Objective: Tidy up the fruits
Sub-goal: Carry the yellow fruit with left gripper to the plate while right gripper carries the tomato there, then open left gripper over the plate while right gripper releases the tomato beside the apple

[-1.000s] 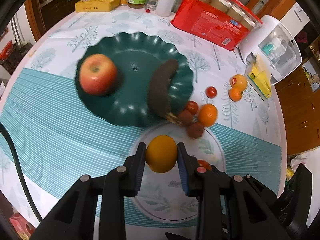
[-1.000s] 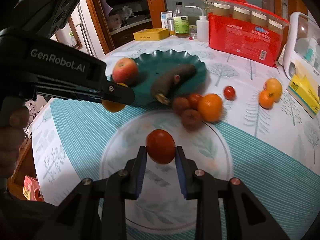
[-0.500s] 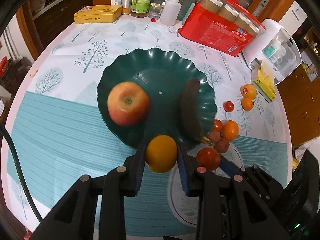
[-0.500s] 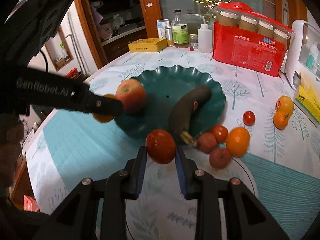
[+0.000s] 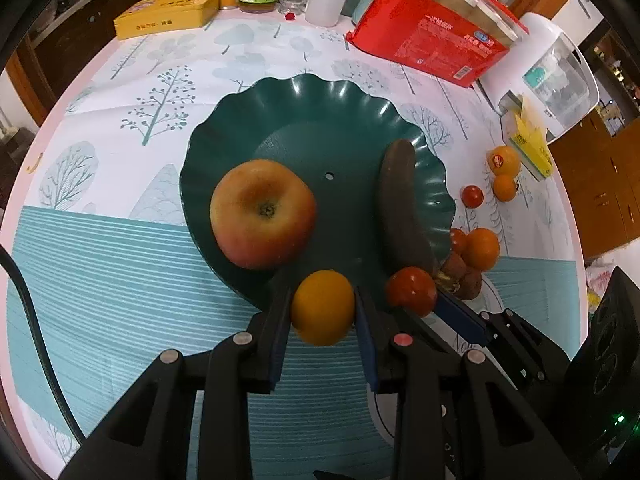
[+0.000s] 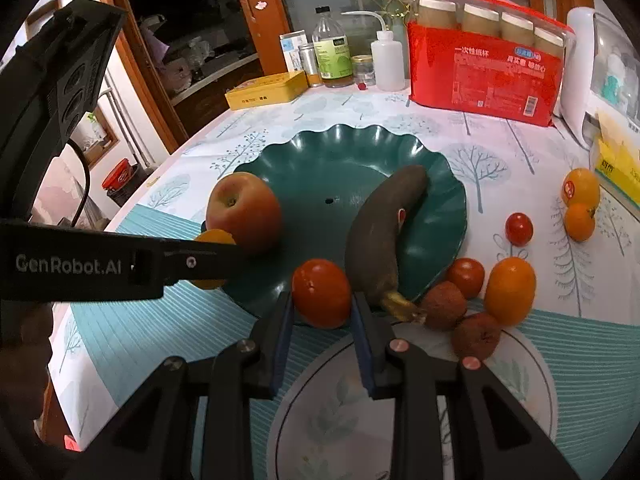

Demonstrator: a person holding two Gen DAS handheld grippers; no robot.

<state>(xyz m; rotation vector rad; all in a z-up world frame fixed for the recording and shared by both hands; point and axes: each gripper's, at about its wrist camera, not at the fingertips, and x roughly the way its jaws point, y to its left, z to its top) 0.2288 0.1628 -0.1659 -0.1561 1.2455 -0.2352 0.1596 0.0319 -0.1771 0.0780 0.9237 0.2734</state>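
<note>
The cloth-covered table [image 5: 120,264] carries a green plate [image 5: 320,120], loose oranges [image 5: 485,249], a red package [image 5: 432,44]

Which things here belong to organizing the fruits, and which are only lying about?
For the job:
- green plate with apple and dark banana
- orange in the left gripper
- tomato in the right gripper
- loose fruits on the cloth

Lying about:
- red cup pack
- yellow tin
- bottles
- white appliance

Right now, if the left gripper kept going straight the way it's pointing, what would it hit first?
Probably the near rim of the green plate, just ahead of the orange held by the left gripper; depth is unclear.
</note>
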